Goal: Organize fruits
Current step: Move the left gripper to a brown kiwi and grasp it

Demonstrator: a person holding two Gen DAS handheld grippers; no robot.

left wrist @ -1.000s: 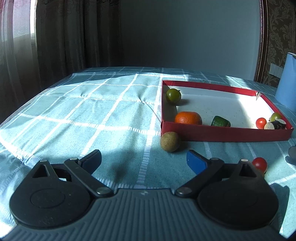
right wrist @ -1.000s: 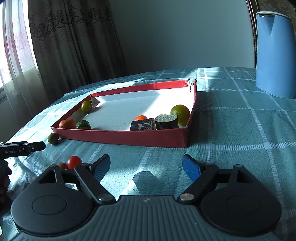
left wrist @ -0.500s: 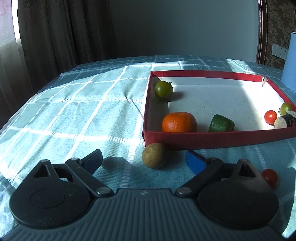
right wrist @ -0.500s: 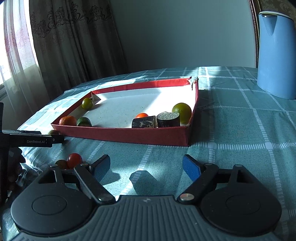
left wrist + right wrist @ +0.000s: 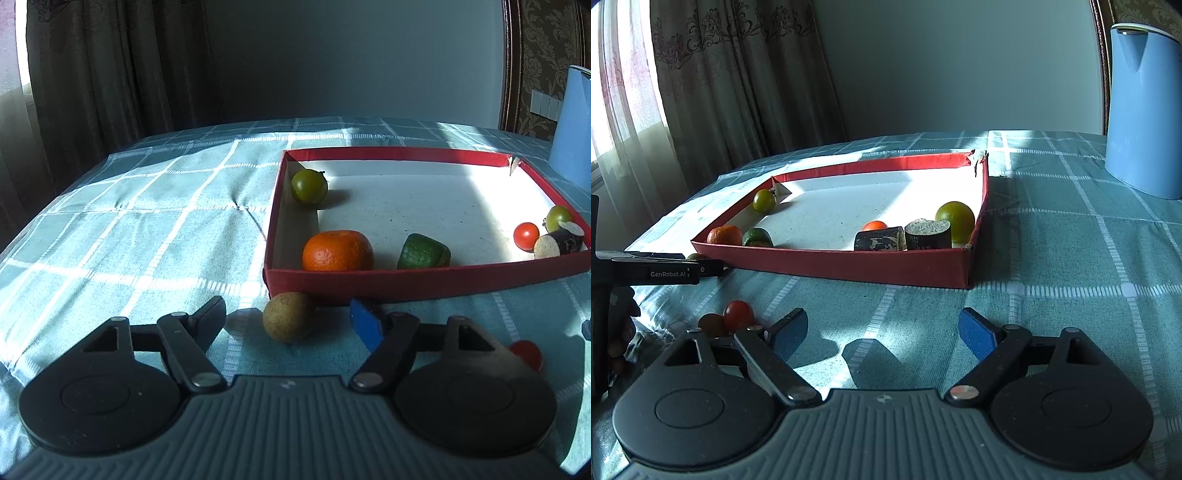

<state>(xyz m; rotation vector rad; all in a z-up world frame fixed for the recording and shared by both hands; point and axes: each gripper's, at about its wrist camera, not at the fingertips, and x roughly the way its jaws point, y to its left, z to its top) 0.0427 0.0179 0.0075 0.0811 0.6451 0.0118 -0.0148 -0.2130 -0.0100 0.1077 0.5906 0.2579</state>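
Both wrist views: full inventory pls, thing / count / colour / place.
tray: 1, red walls, white floor, on the table
tablecloth: 1, teal check, covers the table
orange: 1, orange, in the tray, near-left corner
green fruit: 1, dark green, in the tray, beside the orange
green tomatoes: 2, one far-left corner, one right end
red tomato: 1, in the tray, right end
cut dark pieces: 2, pale cut faces, right end
brown fruit: 1, on the cloth outside the tray's corner
cherry tomatoes: 2, red and darker, on the cloth
kettle: 1, blue, far right
left gripper: jaws just closing around the brown fruit, not touching
right gripper: open, empty
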